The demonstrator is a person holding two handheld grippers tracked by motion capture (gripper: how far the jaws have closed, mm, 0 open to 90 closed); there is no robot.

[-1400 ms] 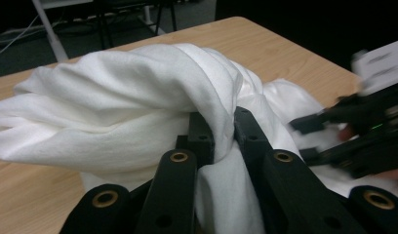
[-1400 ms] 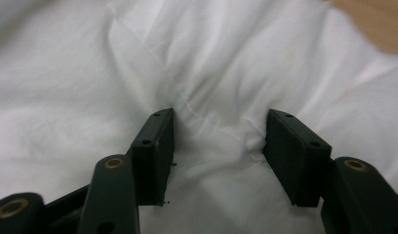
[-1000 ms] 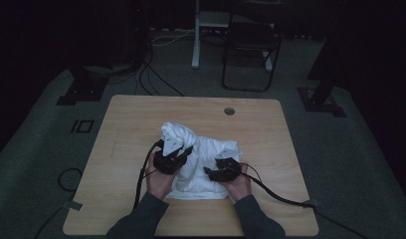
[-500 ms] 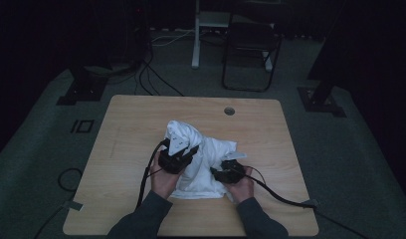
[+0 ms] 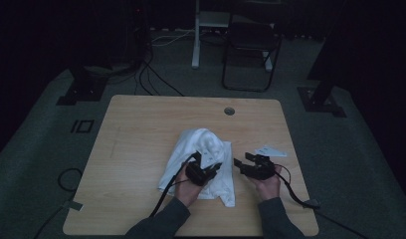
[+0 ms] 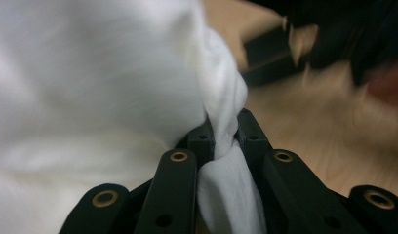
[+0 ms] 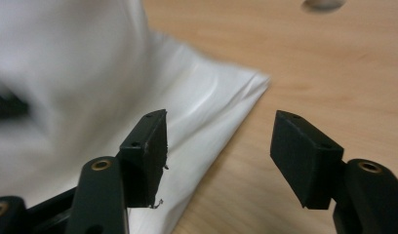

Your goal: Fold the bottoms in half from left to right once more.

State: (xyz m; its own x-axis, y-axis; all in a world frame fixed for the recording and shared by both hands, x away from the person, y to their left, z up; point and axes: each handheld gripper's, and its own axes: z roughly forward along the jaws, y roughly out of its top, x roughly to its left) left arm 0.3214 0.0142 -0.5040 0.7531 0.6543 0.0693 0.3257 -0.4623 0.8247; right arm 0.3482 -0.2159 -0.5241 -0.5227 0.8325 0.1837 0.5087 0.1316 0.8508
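Since half a second ago the right tool has drawn off the white cloth toward the right side of the tabletop; earlier it sat on the cloth's right portion, now it is just beside the cloth's right edge, over bare wood. Its jaws stand wide apart with nothing between them, seen plainly in the right gripper view, where the cloth's edge lies under and behind the left jaw.

Left tool stays on the cloth, clamped. In the left gripper view the jaws are pinched on a bunched fold of the white cloth, fabric squeezing out between them. Left tool has shifted little since the earlier frame.

Cloth lies crumpled at the tabletop's centre, near edge, heaped higher at its far end.

A small pale three-cornered piece lies on the wood just beyond the right tool.

Farther off: round hole in the tabletop near its far edge. Beyond, a dark chair on the floor.
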